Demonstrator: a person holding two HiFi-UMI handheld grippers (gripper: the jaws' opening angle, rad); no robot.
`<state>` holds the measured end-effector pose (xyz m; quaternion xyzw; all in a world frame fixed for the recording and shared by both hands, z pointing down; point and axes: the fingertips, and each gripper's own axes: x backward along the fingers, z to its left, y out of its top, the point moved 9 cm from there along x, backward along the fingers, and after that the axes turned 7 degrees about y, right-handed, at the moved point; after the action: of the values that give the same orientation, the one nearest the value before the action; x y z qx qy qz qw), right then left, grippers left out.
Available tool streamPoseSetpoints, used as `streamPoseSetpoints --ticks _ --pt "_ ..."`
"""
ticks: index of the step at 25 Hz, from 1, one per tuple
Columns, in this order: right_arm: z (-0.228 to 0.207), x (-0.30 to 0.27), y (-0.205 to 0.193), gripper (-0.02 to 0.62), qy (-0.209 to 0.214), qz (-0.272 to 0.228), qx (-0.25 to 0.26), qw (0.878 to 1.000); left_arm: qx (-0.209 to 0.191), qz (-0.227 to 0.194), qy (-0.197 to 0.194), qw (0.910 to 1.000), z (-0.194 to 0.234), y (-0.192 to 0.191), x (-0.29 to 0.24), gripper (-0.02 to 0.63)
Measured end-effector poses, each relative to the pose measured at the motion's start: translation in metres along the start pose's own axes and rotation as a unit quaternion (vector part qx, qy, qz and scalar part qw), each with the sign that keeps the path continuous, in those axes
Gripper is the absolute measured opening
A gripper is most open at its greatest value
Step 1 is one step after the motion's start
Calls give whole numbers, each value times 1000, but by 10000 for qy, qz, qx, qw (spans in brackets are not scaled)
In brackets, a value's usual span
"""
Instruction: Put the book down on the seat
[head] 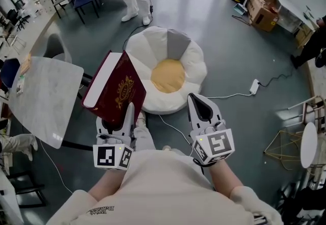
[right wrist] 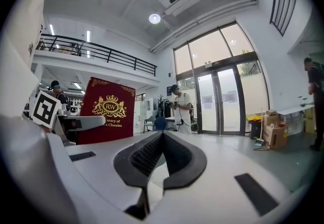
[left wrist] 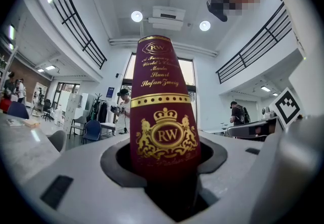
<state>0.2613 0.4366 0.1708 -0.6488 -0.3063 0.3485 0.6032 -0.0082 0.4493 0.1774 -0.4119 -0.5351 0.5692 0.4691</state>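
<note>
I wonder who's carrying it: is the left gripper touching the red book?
Touching. The left gripper view shows the red book standing between the left gripper's fingers, with both pads pressed against its sides.

Head view steeply down, gripper views level, sharing book (head: 119, 91)

White left gripper (head: 124, 113) and right gripper (head: 197, 103), black pads (right wrist: 146, 158), black-and-white marker cubes (head: 112, 157), cream shirt (head: 163, 188)
</note>
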Motion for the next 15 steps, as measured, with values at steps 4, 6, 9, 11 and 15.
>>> streamPoseSetpoints --ticks 4,6,9,11,15 --pt "-7 -13 -1 -2 -85 53 11 9999 40 10 -63 10000 8 -3 -22 242" --pt "-11 -22 -2 -2 -118 72 11 9999 60 9 -105 9999 13 -5 -33 242" --pt "-14 -40 -5 -2 -173 115 -4 9998 81 46 -198 9998 24 -8 -50 242" --pt "-15 -55 -7 -2 -205 146 -16 9997 91 85 -252 9996 34 -10 -62 242" --pt "-20 -93 -5 -2 -241 217 -40 9995 103 180 -336 9992 58 -12 -93 242"
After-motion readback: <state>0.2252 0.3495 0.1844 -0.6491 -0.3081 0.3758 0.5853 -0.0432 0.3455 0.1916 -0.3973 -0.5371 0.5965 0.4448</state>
